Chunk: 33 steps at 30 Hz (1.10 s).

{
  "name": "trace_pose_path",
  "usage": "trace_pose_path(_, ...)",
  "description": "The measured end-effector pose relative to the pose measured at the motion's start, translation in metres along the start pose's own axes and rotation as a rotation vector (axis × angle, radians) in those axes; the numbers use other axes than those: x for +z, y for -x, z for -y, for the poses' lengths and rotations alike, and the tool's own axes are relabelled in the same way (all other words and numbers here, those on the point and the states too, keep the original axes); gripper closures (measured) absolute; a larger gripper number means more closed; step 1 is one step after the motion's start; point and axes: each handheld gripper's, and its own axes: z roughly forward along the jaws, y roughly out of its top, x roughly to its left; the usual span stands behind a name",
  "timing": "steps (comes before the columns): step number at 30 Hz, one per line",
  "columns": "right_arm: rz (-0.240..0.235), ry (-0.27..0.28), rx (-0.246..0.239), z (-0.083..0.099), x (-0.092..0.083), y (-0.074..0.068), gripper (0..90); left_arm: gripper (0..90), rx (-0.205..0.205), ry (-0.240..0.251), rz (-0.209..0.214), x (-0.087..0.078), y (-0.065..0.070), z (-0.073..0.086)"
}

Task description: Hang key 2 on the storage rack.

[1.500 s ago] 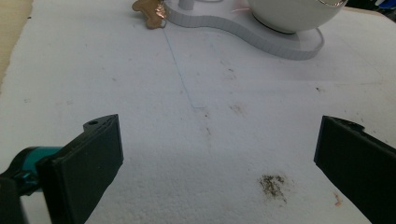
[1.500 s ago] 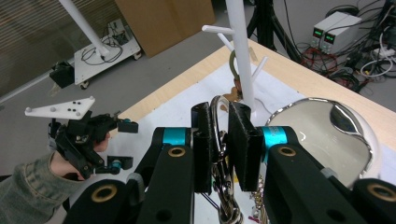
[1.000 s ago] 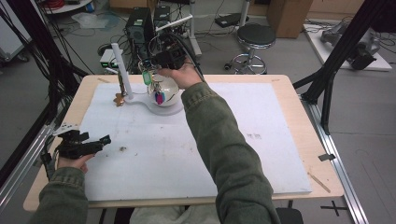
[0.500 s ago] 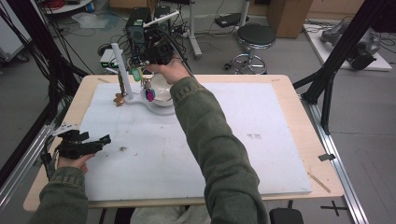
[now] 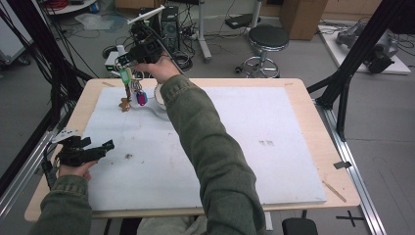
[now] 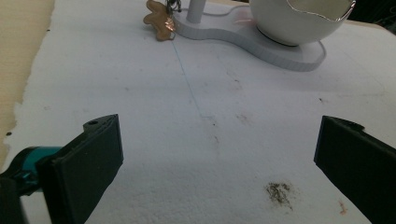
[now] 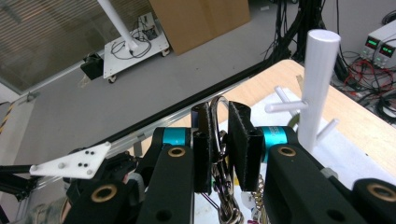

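In the high view, the right claw point(image 5: 131, 66) is held up over the far left part of the table point(image 5: 303, 105), closed on a bunch of keys point(image 5: 133, 87). A green tag hangs right under the claw, and lower on the bunch a pink tag and a brown charm dangle over the white mat point(image 5: 235, 147). Just to the right of the hanging bunch, partly behind the sleeve, sits the white stand point(image 5: 157, 104) with its bowl. The left claw point(image 5: 100, 147) rests low at the near left edge of the mat, jaws apart and nothing between them, well apart from the keys.

In the left gripper view, the left claw point(image 6: 215, 154) has both black jaws wide open over bare mat, with a dark smudge point(image 6: 279, 192) between them near the right jaw. Far ahead of it stand the flat white stand point(image 6: 280, 49) and the bowl point(image 6: 299, 21) on it, with the brown charm point(image 6: 160, 21) at the stand's left end.

In the right gripper view, the right claw point(image 7: 219, 135) pinches the metal ring of the keys point(image 7: 217, 116) between its pads; more rings and chain hang below, between the jaws. Just right of the claw rises the white post point(image 7: 317, 79) with short pegs sticking out of it, close to the ring but not touching it.
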Motion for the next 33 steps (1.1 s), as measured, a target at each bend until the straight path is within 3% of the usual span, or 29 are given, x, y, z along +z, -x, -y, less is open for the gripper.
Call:
trace_pose_path(9, -0.009, 0.001, 0.028, -0.013, 0.019, 0.006, 80.1, 1.7, 0.010, 0.037, -0.014, -0.003, 0.000, -0.001)
trace_pose_path(18, -0.017, 0.005, 0.055, -0.019, 0.038, 0.016, 80.1, 1.6, 0.047, 0.085, -0.028, -0.005, 0.004, -0.001)
trace_pose_path(26, 0.020, -0.016, 0.071, -0.016, 0.052, 0.027, 80.1, 1.7, 0.042, 0.087, -0.028, -0.006, 0.003, -0.001)
trace_pose_path(33, 0.053, 0.010, 0.110, -0.014, 0.054, 0.042, 80.1, 1.6, 0.039, 0.079, -0.025, -0.005, 0.004, -0.001)
